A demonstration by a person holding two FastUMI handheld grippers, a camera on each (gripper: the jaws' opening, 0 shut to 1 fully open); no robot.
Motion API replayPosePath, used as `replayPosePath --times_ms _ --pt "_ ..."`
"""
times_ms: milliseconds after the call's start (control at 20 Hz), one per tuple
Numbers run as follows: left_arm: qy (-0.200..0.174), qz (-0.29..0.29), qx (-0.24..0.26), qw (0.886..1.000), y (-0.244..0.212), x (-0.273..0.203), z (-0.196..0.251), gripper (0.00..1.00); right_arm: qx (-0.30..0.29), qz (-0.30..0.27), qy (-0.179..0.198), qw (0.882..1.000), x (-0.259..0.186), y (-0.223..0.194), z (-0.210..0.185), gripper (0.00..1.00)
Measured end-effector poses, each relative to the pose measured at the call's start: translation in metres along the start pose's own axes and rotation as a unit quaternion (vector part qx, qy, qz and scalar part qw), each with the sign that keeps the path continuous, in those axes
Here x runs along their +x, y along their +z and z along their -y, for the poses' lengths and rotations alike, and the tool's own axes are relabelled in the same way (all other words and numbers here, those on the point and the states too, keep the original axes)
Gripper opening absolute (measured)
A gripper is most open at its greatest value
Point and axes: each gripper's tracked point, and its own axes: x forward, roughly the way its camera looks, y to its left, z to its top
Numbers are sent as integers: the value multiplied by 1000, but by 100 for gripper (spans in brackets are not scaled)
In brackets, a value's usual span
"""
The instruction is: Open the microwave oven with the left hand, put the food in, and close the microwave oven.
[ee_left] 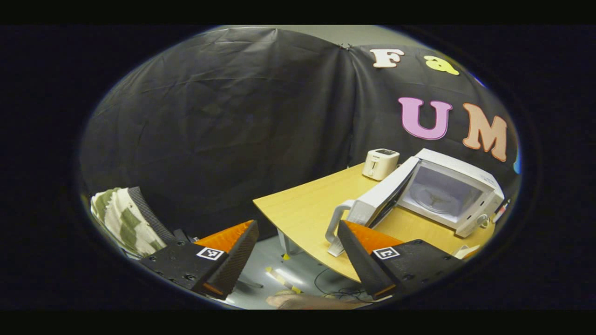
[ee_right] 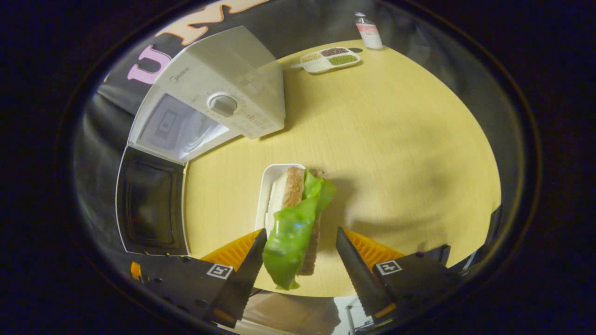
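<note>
Off the table's near edge, in the left gripper view, our left gripper (ee_left: pixel 298 253) hangs with its jaws wide apart and nothing between them. Ahead on the wooden table (ee_left: pixel 307 204) the microwave (ee_left: pixel 458 186) stands with its door (ee_left: pixel 379 197) swung open, the handle (ee_left: pixel 336 223) toward us and the glass turntable (ee_left: pixel 433 197) bare inside. A white toaster (ee_left: pixel 380 164) sits behind it.

Over the table in the right gripper view, our right gripper (ee_right: pixel 301 253) points down at the sandwich (ee_right: pixel 295 218), bread with a green lettuce leaf, lying on a white tray (ee_right: pixel 266 186) just beside the open door (ee_right: pixel 151 202). The jaws are spread, one to each side of the sandwich's near end; we cannot tell whether either finger touches it, and it is not clamped.

We judge the door step done and the pickup in hand. To do it well, we should centre the jaws across the bread, close gently so the lettuce is not squeezed out, lift clear of the tray, and carry it level past the door.
</note>
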Motion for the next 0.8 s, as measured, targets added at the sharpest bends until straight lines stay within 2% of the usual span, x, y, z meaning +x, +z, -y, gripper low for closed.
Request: replayPosePath --times_ms 150,250,300,350,400,500,800 --pt "0 -4 4 1000 0 -4 7 99 5 -11 18 1000 4 -1 -9 52" --pt "-2 -2 7 1000 0 -5 10 99 4 -11 21 1000 4 1 -8 51" --pt "-2 -5 6 1000 -2 -5 11 100 10 -10 24 1000 3 2 -8 62" --pt "-5 -14 7 1000 -4 -5 14 99 13 -13 27 999 3 2 -8 48" --pt "-8 -23 11 1000 -9 -6 15 100 14 -14 35 999 1 1 -10 53" --pt "-15 -23 14 1000 -9 -6 16 99 11 -9 33 999 0 2 -10 40" --pt "-21 -58 10 998 -25 1 3 99 12 9 19 1000 -19 4 -13 40"
